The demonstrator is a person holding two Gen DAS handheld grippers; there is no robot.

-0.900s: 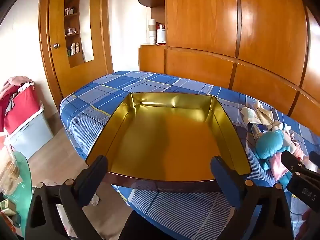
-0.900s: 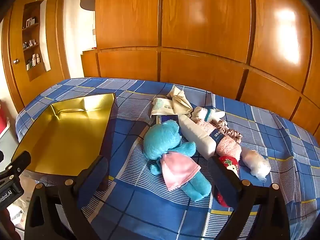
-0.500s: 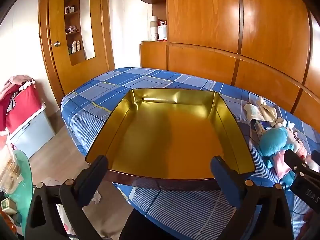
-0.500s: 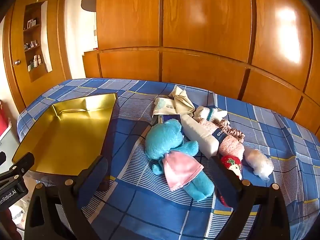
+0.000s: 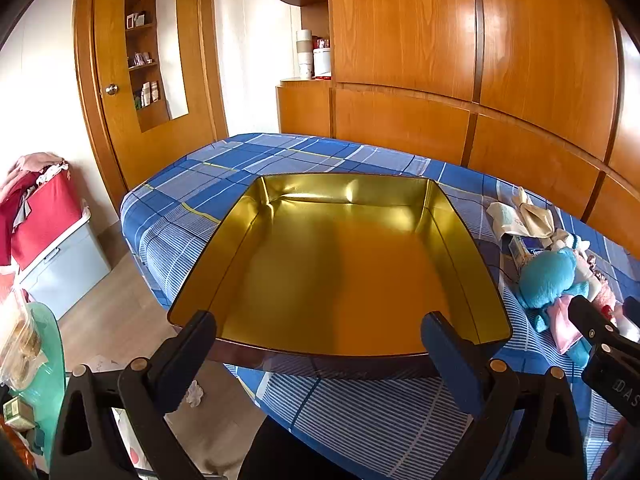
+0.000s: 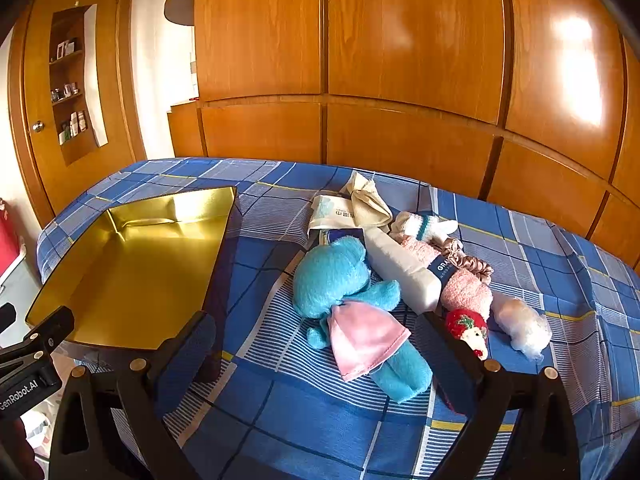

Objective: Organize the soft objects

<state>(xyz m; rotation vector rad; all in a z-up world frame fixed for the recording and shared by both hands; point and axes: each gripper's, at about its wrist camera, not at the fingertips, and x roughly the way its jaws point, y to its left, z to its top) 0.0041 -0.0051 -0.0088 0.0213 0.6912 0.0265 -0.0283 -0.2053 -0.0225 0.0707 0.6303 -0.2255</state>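
Observation:
A gold metal tray lies empty on the blue plaid bed. My left gripper is open and empty, hovering at the tray's near edge. To the tray's right lies a pile of soft things: a blue plush toy with a pink cloth on it, a white roll, a pink towel, a red-capped doll, a white fluff ball and cream cloths. My right gripper is open and empty, above the bed just before the blue plush.
The wooden wardrobe wall runs behind the bed. A door stands at the left. A red and grey storage box and bags sit on the floor left of the bed. The bed's near edge lies below both grippers.
Both grippers have drawn back and risen slightly, so the tray and the pile sit a little farther away. Nothing was taken hold of.

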